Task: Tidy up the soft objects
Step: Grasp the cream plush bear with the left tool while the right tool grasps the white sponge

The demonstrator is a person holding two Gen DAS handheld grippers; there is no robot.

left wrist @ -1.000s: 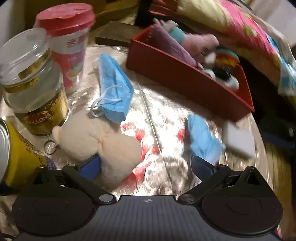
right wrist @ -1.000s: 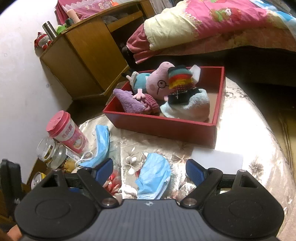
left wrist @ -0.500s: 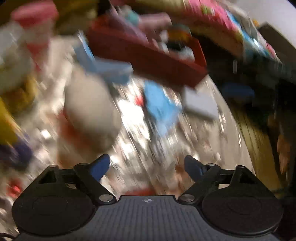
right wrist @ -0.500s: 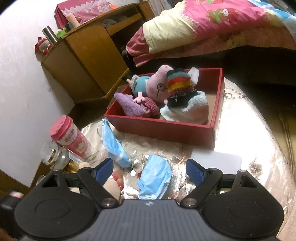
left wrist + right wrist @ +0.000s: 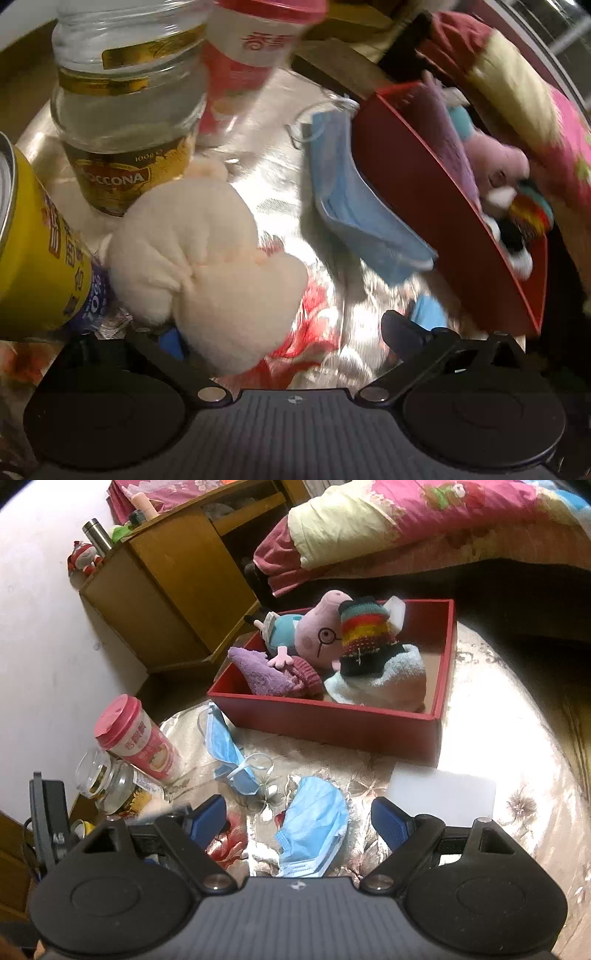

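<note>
A cream plush toy (image 5: 207, 266) lies on the shiny flowered tablecloth, against the left finger of my left gripper (image 5: 288, 336). Its jaws are opening and stand wide, with the plush partly between them and unpressed. A long blue face mask (image 5: 362, 221) lies beside the red box (image 5: 424, 206). My right gripper (image 5: 297, 819) hangs open above a second, crumpled blue mask (image 5: 314, 827). The red box (image 5: 332, 727) holds a pink pig plush (image 5: 317, 635), a striped knitted piece (image 5: 365, 631), a purple cloth (image 5: 258, 668) and a pale blue towel (image 5: 384, 679).
A glass jar (image 5: 125, 110), a pink-lidded cup (image 5: 255, 48) and a yellow can (image 5: 33, 251) crowd the plush on the left. A white pad (image 5: 443, 790) lies by the box. A wooden cabinet (image 5: 177, 576) and a bed (image 5: 406, 524) stand behind the round table.
My left gripper swung away in a blur, then came back rolled and closer to the plush and jar. The long mask now lies nearer the red box. The right gripper stayed put.
</note>
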